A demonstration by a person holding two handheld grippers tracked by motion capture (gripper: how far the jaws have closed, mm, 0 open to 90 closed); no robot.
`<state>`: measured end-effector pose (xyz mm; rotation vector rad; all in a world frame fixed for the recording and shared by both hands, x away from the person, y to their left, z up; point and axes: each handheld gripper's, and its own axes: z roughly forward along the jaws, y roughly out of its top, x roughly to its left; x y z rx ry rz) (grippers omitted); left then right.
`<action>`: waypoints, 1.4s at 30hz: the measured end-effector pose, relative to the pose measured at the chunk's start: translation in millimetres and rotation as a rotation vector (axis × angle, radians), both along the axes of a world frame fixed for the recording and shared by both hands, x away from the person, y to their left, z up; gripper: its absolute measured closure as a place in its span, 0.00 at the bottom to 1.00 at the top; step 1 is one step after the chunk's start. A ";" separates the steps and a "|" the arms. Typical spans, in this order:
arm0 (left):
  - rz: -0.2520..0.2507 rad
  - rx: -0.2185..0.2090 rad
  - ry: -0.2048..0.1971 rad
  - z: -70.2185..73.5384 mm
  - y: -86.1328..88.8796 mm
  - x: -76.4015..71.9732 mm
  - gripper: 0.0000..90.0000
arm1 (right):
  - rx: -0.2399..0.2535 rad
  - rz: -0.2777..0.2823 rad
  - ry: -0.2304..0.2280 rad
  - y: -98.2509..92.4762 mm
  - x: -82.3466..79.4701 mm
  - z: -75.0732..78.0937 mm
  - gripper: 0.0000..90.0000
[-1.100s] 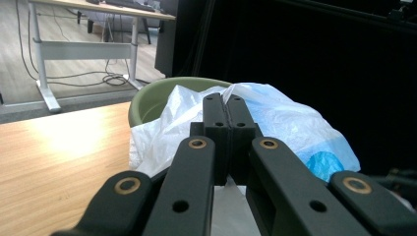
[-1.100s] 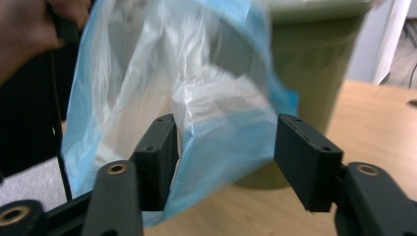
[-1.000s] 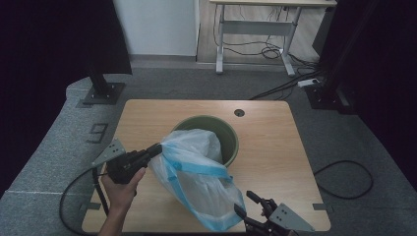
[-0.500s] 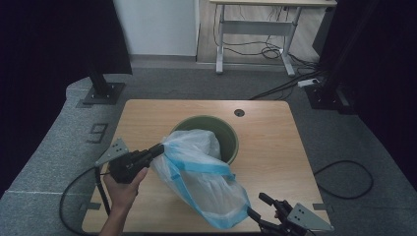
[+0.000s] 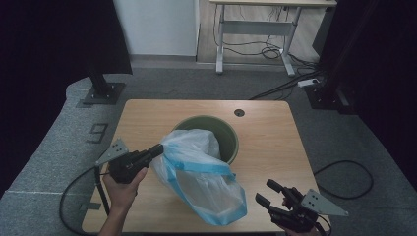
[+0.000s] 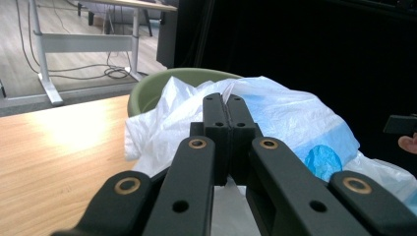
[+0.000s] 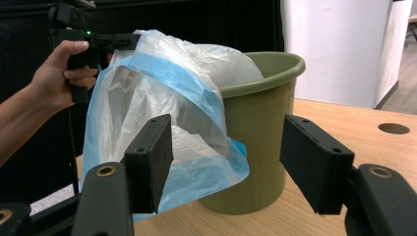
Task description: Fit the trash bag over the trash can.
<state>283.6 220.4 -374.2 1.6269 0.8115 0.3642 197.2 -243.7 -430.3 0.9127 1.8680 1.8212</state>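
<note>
Right tool (image 5: 268,192) has pulled back toward the near edge of the wooden surface (image 5: 275,137), jaws spread, holding nothing. Left tool (image 5: 156,150) stays clenched on the translucent white plastic bag with blue band (image 5: 204,179), which drapes out of the round olive-green plastic bin (image 5: 231,135) at mid-surface. Risk: one-point hold; a hard pull likely tears film or tips the bin.
</note>
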 end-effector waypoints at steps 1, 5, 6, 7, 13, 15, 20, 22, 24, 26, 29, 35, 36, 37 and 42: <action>-0.001 0.000 0.000 -0.3 -0.5 -0.1 1.00 | -0.006 -0.002 0.002 -0.3 1.2 -0.4 0.41; -0.001 0.000 0.001 -0.8 -2.1 0.2 1.00 | -0.045 -0.005 0.018 2.8 12.4 -4.6 0.42; -0.001 0.001 0.001 -0.6 -2.2 0.4 1.00 | -0.060 -0.001 0.025 4.8 16.9 -6.1 0.42; -0.003 0.003 0.002 -0.4 -2.2 0.7 1.00 | -0.074 0.002 0.031 7.0 22.1 -7.7 0.43; -0.007 0.005 0.004 -0.1 -2.7 2.0 1.00 | -0.127 0.043 0.038 32.2 51.1 -12.6 0.46; -0.009 0.005 0.006 -0.2 -2.9 2.9 1.00 | -0.146 0.061 0.046 41.6 58.8 -13.4 0.47; -0.009 0.002 0.005 0.9 -2.2 3.0 1.00 | -0.163 0.109 0.054 62.1 73.0 -13.9 0.49; -0.009 0.001 0.005 0.9 -1.4 3.2 1.00 | -0.173 0.121 0.049 68.4 73.5 -13.8 0.52; -0.009 -0.001 0.008 0.5 -0.5 3.8 1.00 | -0.189 0.120 0.043 71.4 73.6 -14.2 0.58; -0.010 -0.003 0.008 0.3 -0.3 3.8 1.00 | -0.211 0.105 0.041 73.2 73.7 -14.6 0.63; -0.012 -0.003 0.007 0.5 -0.4 3.5 1.00 | -0.243 0.097 0.049 74.9 75.1 -15.3 0.74; -0.016 0.010 0.017 -0.3 0.4 4.5 1.00 | -0.283 0.063 0.066 74.3 77.4 -13.5 0.93; -0.021 0.013 0.021 -0.4 1.2 5.0 1.00 | -0.275 0.059 0.065 72.9 77.9 -13.0 0.94; -0.023 0.015 0.021 -0.2 1.5 4.8 1.00 | -0.271 0.054 0.066 71.4 78.4 -12.4 0.96; -0.026 0.021 0.017 1.9 2.1 3.4 1.00 | -0.246 0.025 0.060 65.1 77.8 -7.4 0.99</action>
